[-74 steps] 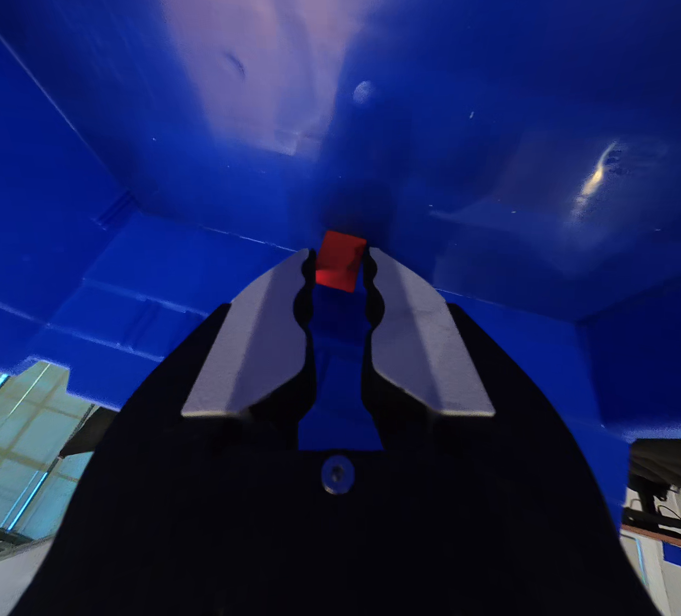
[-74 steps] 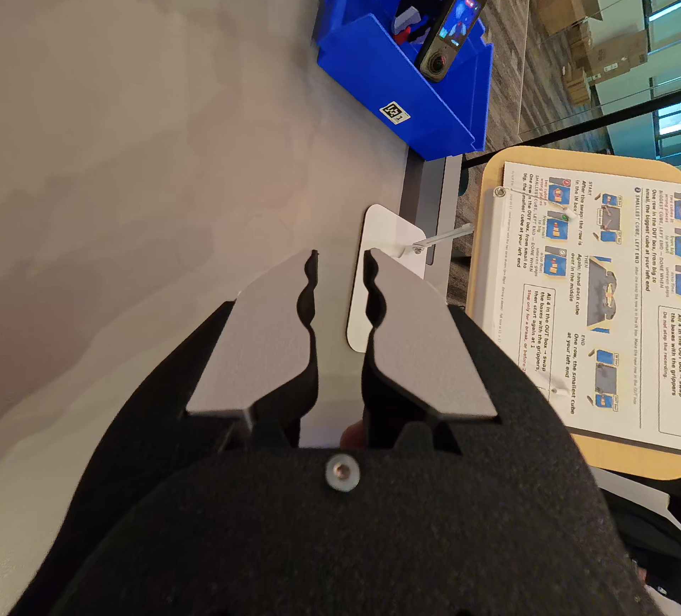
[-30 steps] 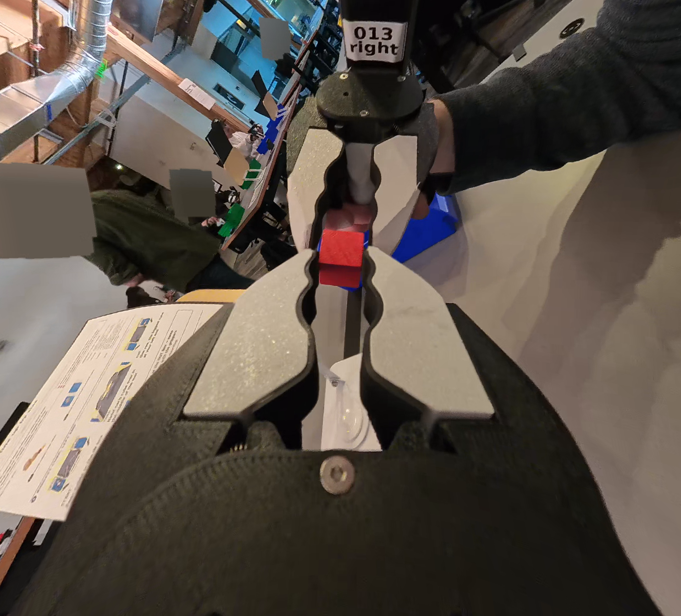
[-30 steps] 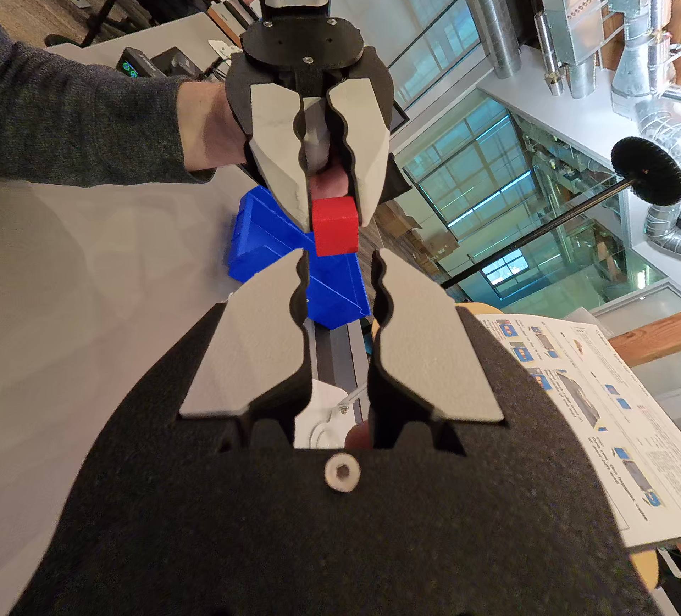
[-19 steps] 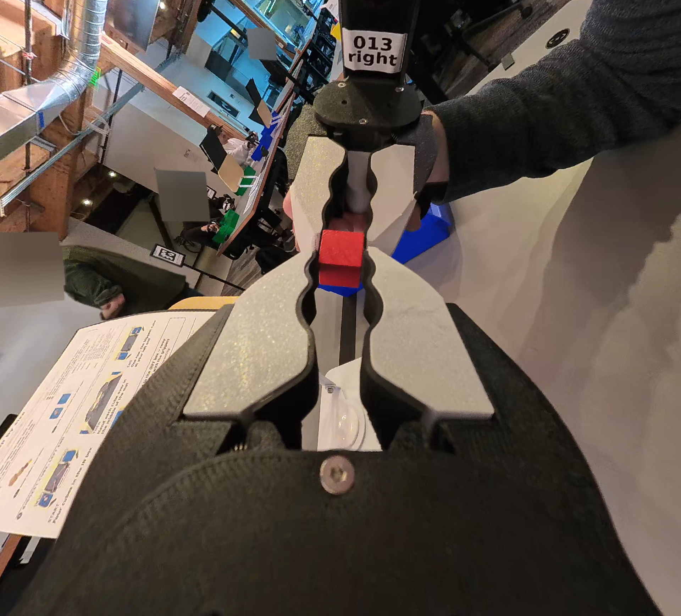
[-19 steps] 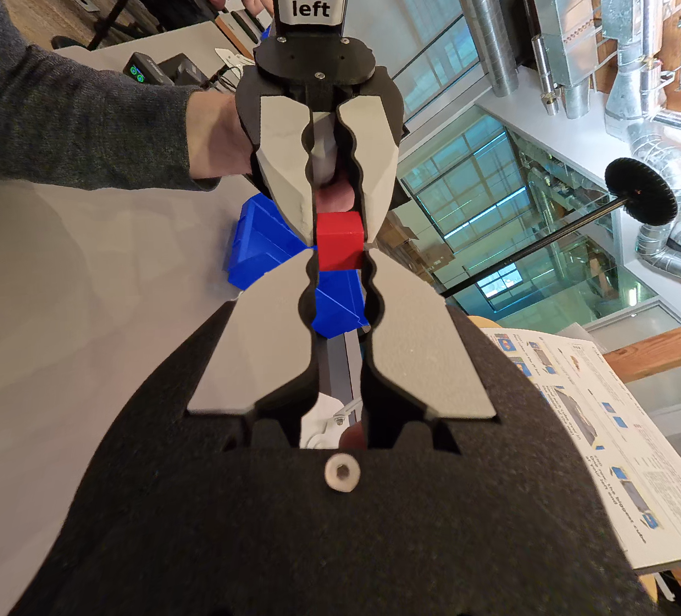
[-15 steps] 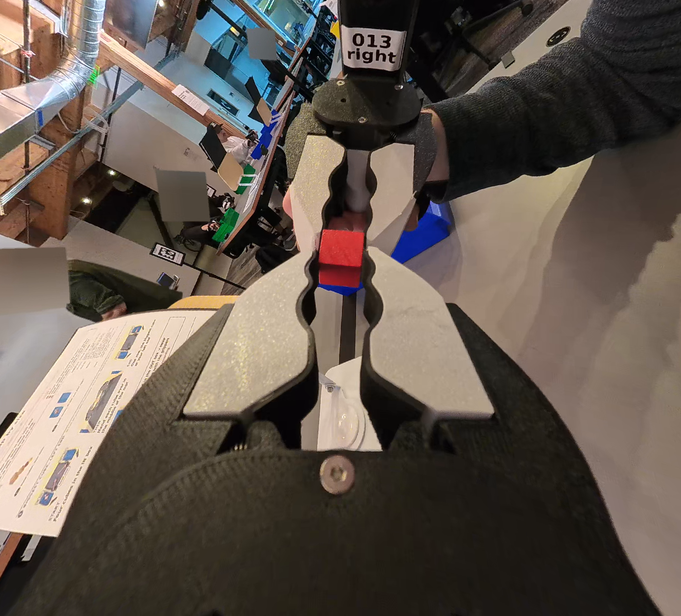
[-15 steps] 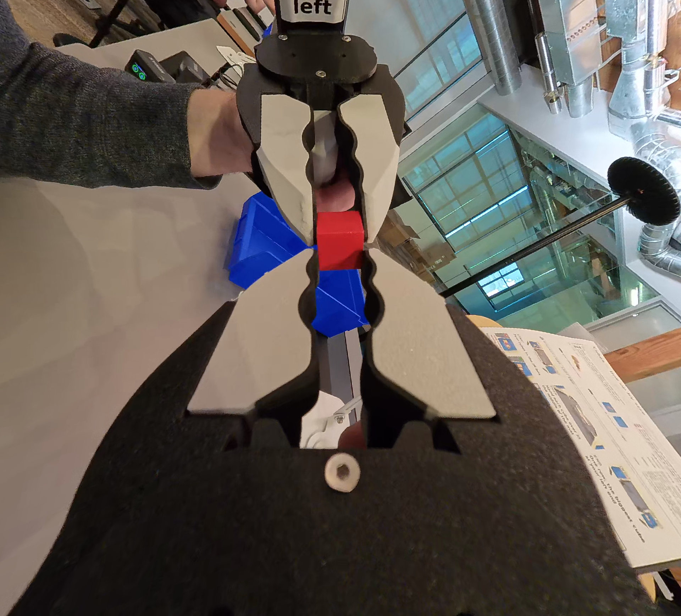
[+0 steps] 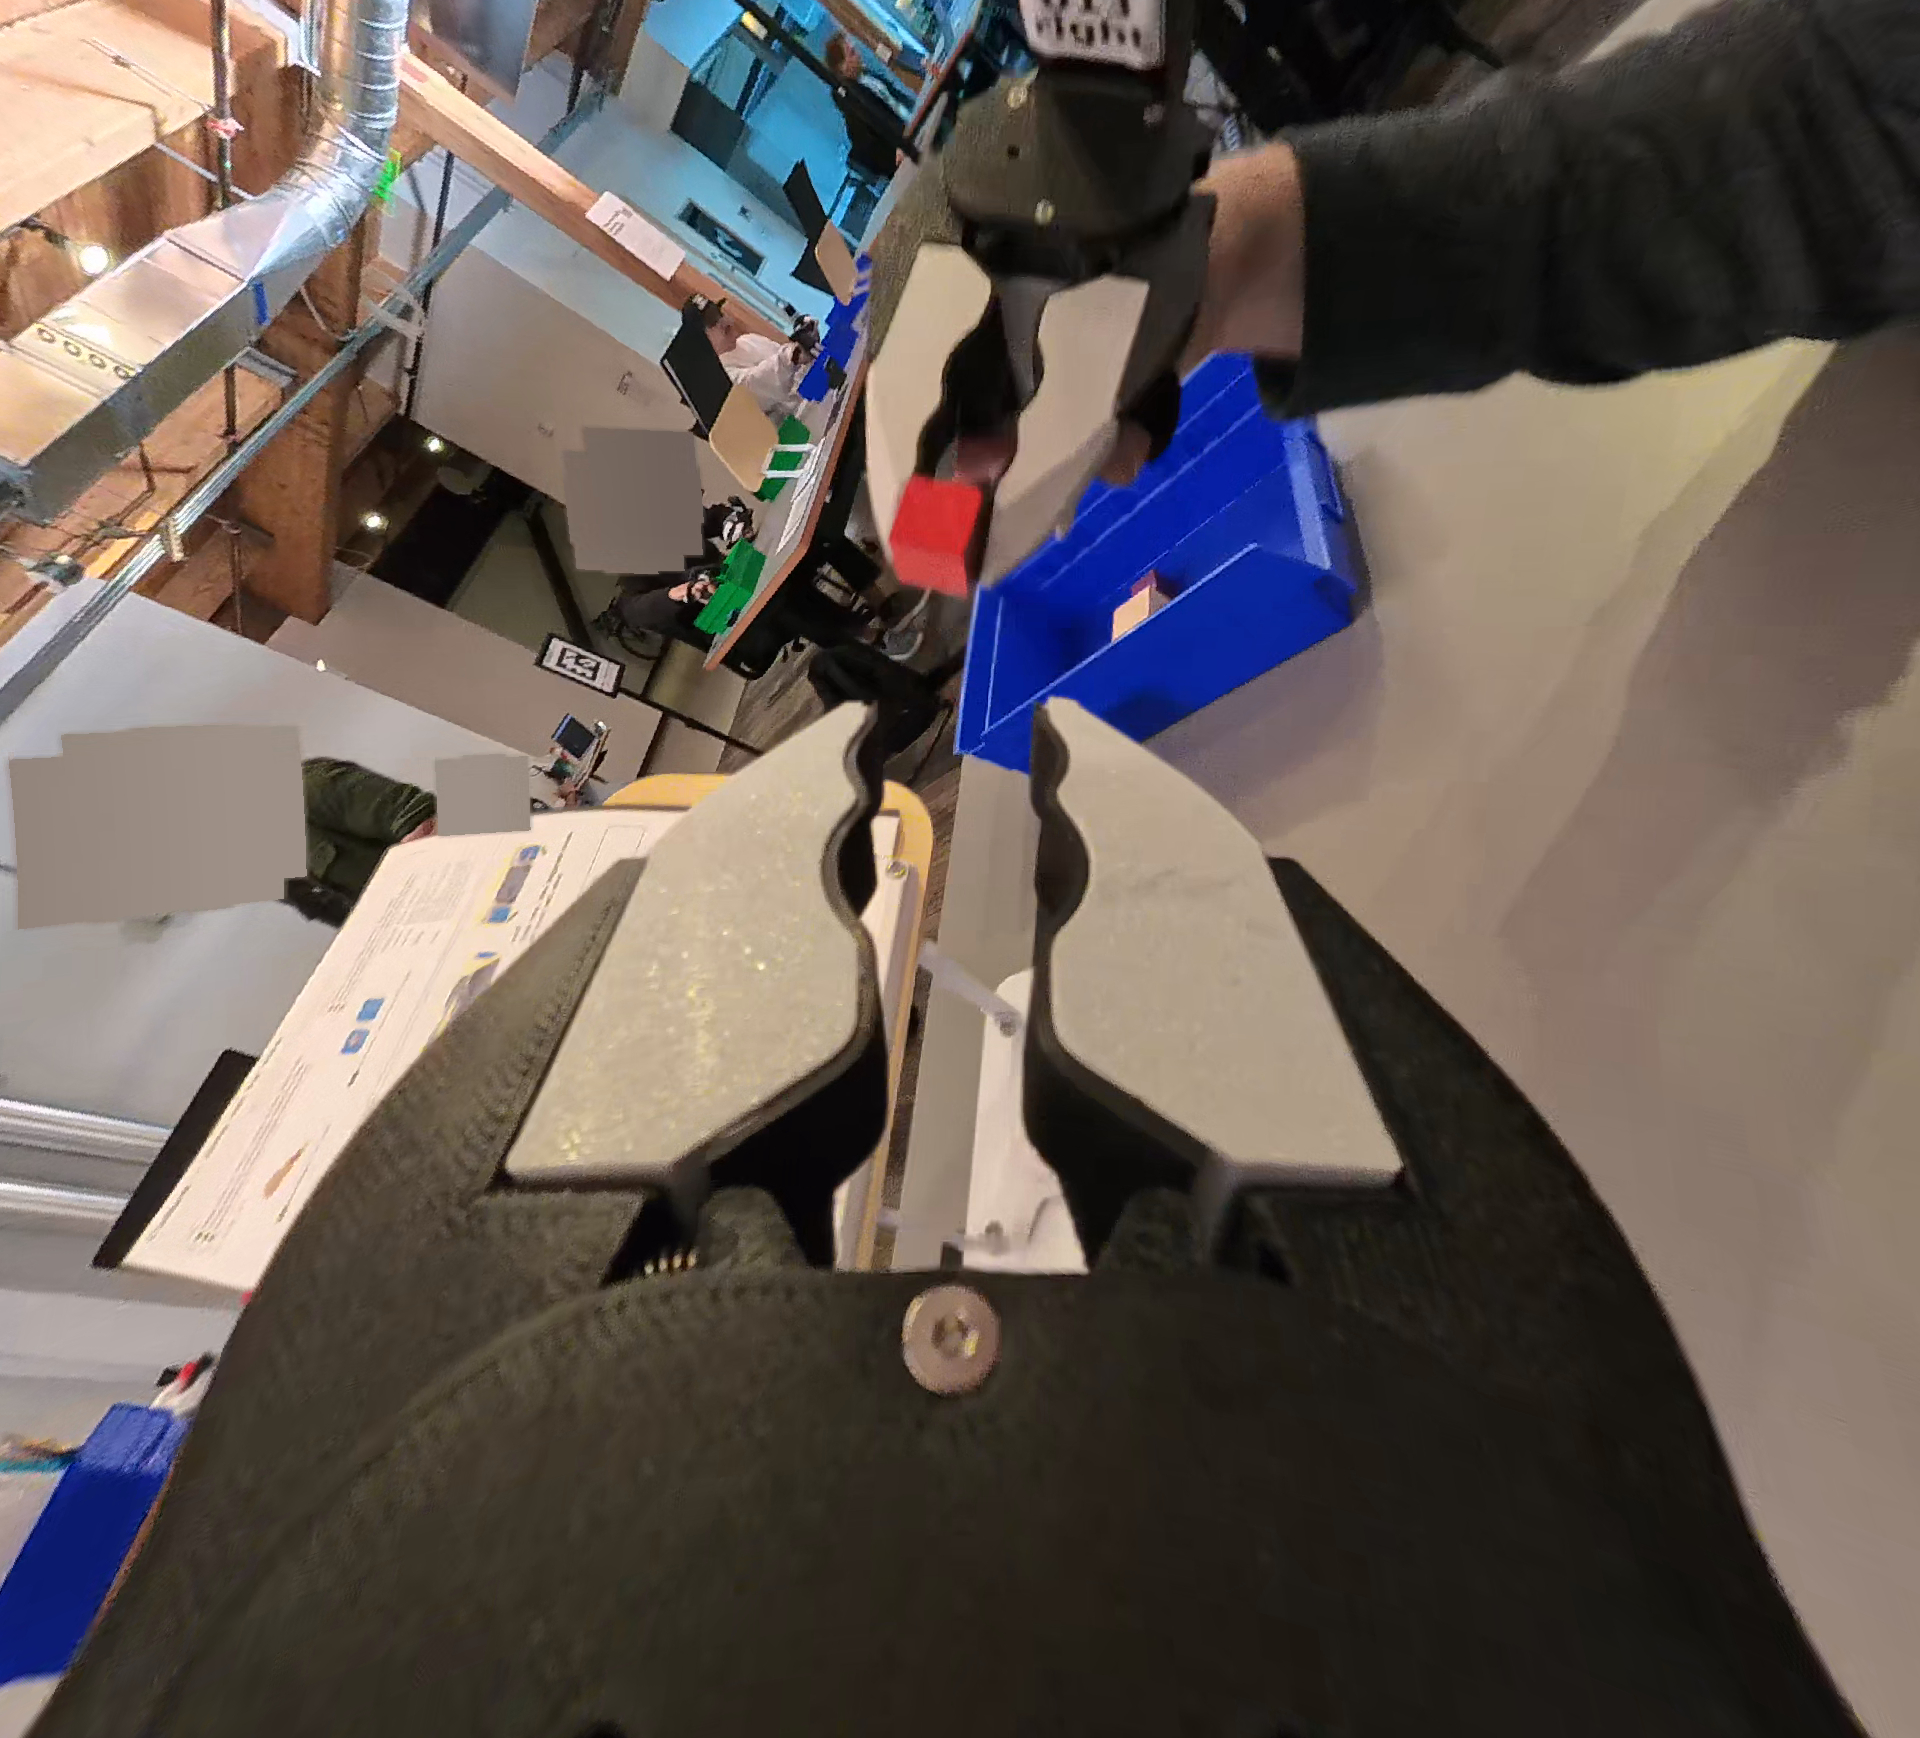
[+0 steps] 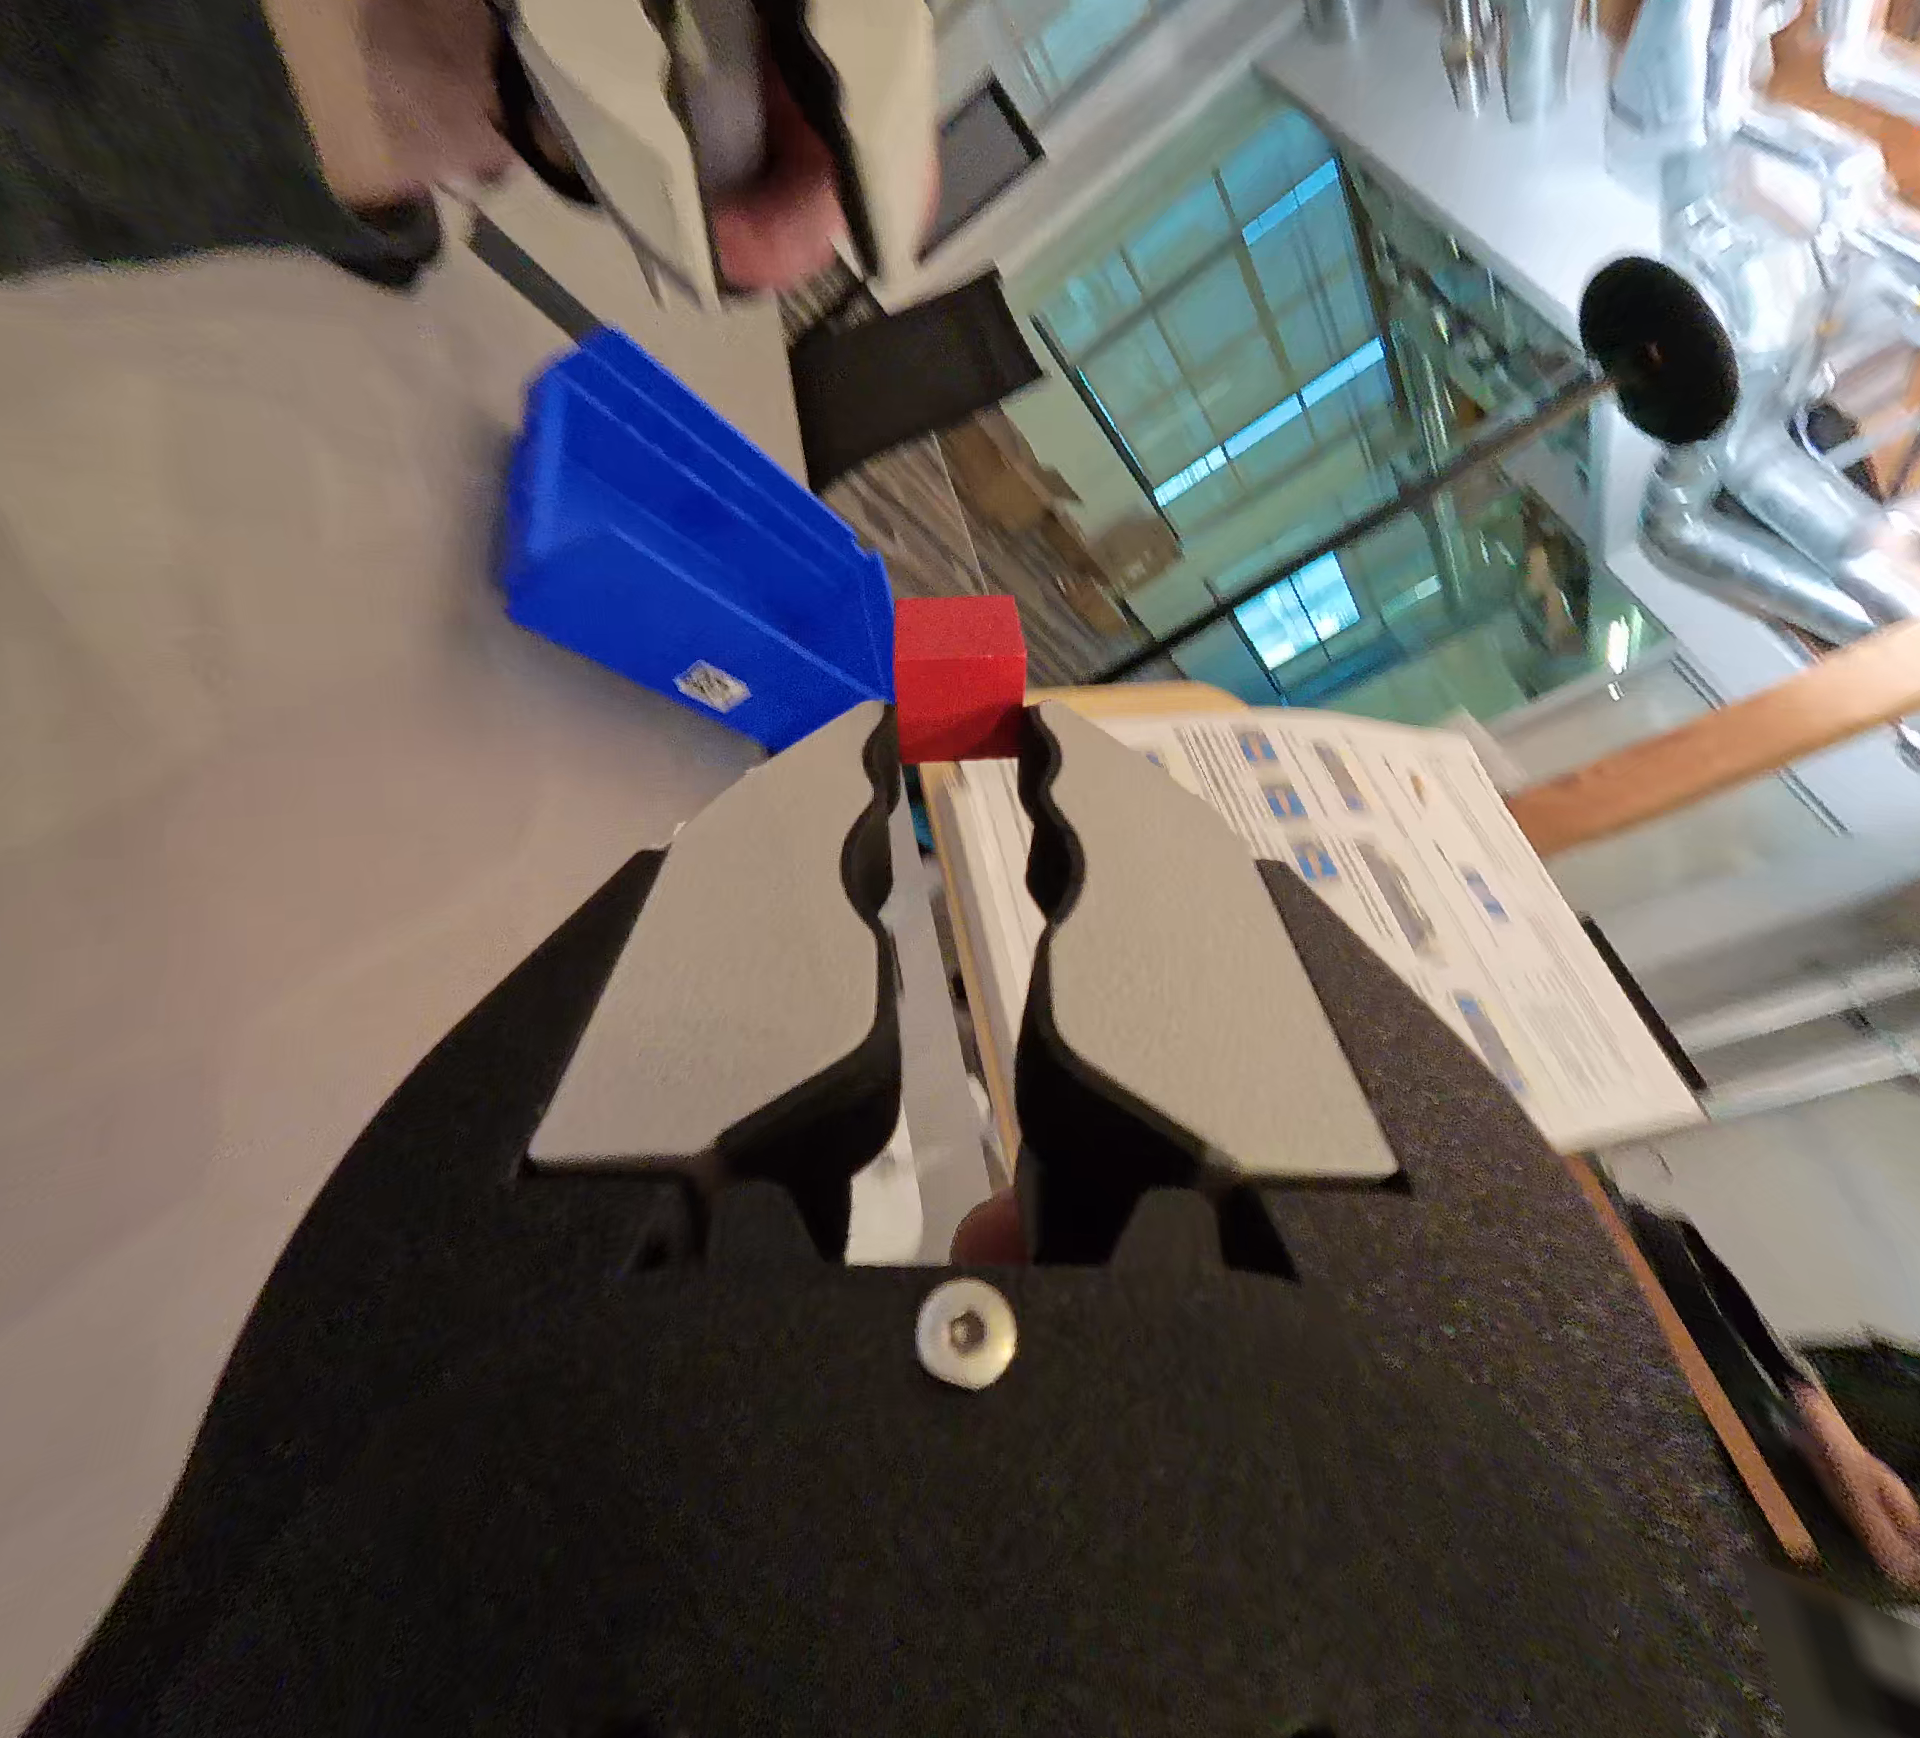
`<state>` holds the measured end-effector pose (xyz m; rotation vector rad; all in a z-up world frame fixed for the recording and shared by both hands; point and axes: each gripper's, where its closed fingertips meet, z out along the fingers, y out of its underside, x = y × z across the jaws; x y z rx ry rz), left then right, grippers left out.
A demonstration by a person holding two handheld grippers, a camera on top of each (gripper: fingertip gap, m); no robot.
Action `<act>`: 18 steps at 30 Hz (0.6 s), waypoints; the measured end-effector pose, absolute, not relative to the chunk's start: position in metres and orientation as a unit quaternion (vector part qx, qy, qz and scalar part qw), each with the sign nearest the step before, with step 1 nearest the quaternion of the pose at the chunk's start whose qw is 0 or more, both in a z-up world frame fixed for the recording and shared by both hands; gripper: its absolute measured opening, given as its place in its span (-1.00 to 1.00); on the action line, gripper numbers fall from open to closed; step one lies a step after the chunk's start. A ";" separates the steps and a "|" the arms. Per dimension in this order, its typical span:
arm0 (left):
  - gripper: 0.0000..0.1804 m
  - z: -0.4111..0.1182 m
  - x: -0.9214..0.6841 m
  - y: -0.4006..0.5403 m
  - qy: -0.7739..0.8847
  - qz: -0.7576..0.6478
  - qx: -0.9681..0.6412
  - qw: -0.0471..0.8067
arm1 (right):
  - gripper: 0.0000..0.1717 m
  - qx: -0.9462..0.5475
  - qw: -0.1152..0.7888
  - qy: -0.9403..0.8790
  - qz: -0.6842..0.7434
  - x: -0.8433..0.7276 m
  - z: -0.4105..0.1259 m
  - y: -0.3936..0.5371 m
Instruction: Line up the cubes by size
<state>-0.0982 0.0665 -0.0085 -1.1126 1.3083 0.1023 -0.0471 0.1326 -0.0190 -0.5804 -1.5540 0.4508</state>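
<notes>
In the right wrist view my right gripper [image 10: 961,732] is shut on a small red cube [image 10: 961,675], with both pads pressed on its sides. It holds the cube in the air above the grey table [image 10: 260,753]. The left wrist view shows the same: the right gripper [image 9: 951,514] holds the red cube [image 9: 935,535] at its tips. My left gripper [image 9: 951,732] is open and empty, a short way back from the cube. It also shows blurred at the top of the right wrist view [image 10: 779,275], with nothing between its fingers.
A blue bin [image 9: 1164,587] lies on the table behind the right gripper, with a tan cube [image 9: 1132,618] inside. Another blue bin [image 10: 665,587] shows in the right wrist view. An instruction sheet on a wooden board [image 10: 1351,857] stands past the table's edge. About 9 centimetres separates my left fingertips from my right.
Both grippers held the red cube together; my left gripper opened and let go. The right gripper keeps the cube, and the two grippers have drawn apart.
</notes>
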 end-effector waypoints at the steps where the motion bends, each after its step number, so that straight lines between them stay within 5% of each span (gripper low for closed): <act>1: -0.74 -0.007 -0.103 0.067 0.572 0.054 -0.493 0.653 | -0.75 -0.275 0.651 -0.684 0.181 -0.033 -0.021 0.147; 10: -0.80 0.010 -0.124 0.064 0.547 0.071 -0.488 0.677 | -0.75 -0.523 0.422 -0.733 -0.103 0.150 -0.122 0.327; 18: -0.82 0.005 -0.125 0.068 0.551 0.086 -0.495 0.666 | -0.75 -0.588 0.246 -0.759 -0.133 0.207 -0.189 0.384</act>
